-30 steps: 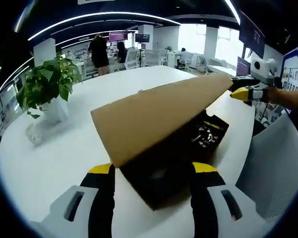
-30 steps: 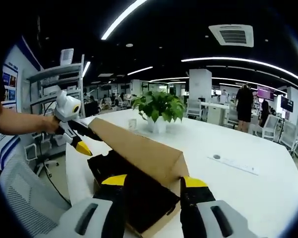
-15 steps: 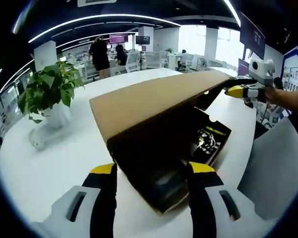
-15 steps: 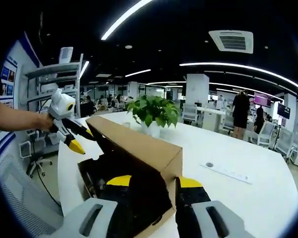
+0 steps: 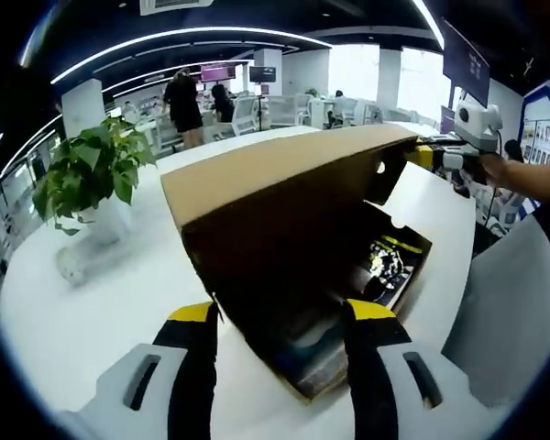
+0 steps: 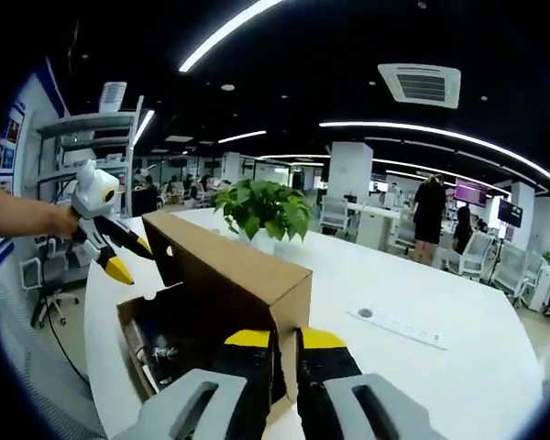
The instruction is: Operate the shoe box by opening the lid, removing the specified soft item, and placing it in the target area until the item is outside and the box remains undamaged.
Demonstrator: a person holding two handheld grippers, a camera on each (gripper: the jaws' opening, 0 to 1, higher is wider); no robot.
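Both grippers are on the lid of the shoe box, which stands on the white table with its brown flap raised steeply and the dark inside open to view. Something black with yellow and white markings lies in the box's far end; whether that is the soft item I cannot tell from here. In the right gripper view the right gripper has its yellow-tipped jaws pinched together on the near corner of the lid, a firm hold on the cardboard edge. The left gripper has its jaws standing apart at either side of the box's near wall, gripping nothing. In the right gripper view it sits at the lid's far corner, tips touching or just beside the edge; I cannot tell which. To my eye the lid is nearly open enough, so the sound way on is to swing it slowly about its hinge, both ends rising evenly so the flap does not twist or crease. I would hold the pinch light. A potted plant stands well apart on the table, and people stand far across the office.
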